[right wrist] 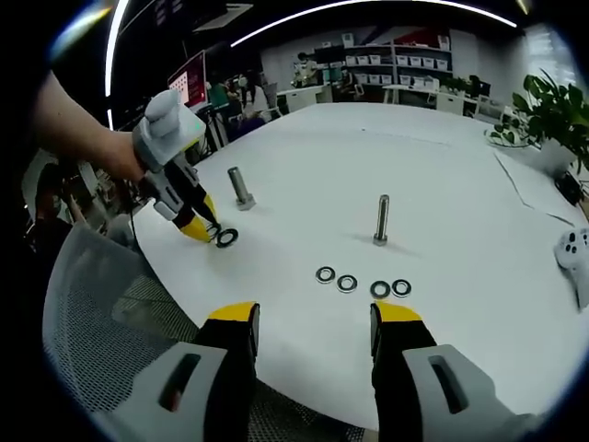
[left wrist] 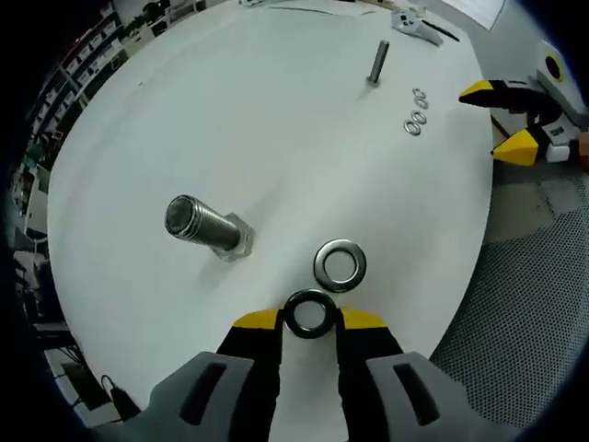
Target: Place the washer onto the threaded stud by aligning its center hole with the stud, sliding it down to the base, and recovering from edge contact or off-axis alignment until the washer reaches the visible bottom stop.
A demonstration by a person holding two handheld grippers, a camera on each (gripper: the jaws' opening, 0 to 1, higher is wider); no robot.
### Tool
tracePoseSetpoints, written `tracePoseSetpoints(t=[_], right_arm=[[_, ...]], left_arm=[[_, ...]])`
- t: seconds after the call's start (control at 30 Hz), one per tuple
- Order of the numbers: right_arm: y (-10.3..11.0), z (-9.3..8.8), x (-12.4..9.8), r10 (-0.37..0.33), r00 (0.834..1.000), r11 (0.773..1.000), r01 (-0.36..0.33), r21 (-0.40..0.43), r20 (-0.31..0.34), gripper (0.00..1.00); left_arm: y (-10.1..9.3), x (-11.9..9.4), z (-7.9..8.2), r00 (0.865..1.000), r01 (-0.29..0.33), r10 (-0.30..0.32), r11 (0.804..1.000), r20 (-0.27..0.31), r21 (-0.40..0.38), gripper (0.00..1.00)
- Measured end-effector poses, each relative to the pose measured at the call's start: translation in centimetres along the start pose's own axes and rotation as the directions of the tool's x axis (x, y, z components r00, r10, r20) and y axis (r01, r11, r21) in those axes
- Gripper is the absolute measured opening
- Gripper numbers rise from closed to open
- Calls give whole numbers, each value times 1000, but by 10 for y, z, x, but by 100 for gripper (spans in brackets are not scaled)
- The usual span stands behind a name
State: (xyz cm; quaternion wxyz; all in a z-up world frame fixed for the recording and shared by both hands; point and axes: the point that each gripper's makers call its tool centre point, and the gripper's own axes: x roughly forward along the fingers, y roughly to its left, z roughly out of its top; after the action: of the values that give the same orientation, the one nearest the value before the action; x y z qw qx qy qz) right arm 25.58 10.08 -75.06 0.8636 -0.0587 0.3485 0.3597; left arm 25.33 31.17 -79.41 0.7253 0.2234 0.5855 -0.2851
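My left gripper [left wrist: 310, 322] is shut on a dark washer [left wrist: 310, 298], held upright between its yellow tips just above the white table. A second, shinier washer [left wrist: 340, 264] lies flat just beyond it. The thick threaded stud [left wrist: 207, 226] stands on its hex base to the left of the held washer, apart from it. In the right gripper view a hand holds the left gripper [right wrist: 189, 216] low beside that stud [right wrist: 240, 189], with a washer [right wrist: 226, 238] at its tips. My right gripper [right wrist: 315, 320] hangs open over the table's near edge with nothing in it.
A slim stud [right wrist: 381, 219] stands mid-table with several small washers [right wrist: 347, 283] in a row before it. A white controller [right wrist: 571, 249] and a plant [right wrist: 552, 115] sit at the right. A mesh chair [right wrist: 83, 304] is by the table edge [left wrist: 479, 267].
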Motion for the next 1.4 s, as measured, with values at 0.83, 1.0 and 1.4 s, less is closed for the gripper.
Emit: tracePoseSetpoints(t=[0.83, 1.0, 1.4], right_arm=[[-2, -2, -1, -2, 1000, 1000, 2, 8, -7, 51], [-2, -3, -1, -4, 1000, 1000, 4, 7, -11, 51], [-3, -3, -1, -10, 1000, 1000, 10, 15, -8, 50]], left_arm=[[-1, 2, 0, 999, 17, -14, 997, -49, 69, 21], [-1, 3, 0, 996, 8, -4, 999, -86, 44, 20], [-2, 2, -1, 999, 6, -3, 999, -53, 51, 18]])
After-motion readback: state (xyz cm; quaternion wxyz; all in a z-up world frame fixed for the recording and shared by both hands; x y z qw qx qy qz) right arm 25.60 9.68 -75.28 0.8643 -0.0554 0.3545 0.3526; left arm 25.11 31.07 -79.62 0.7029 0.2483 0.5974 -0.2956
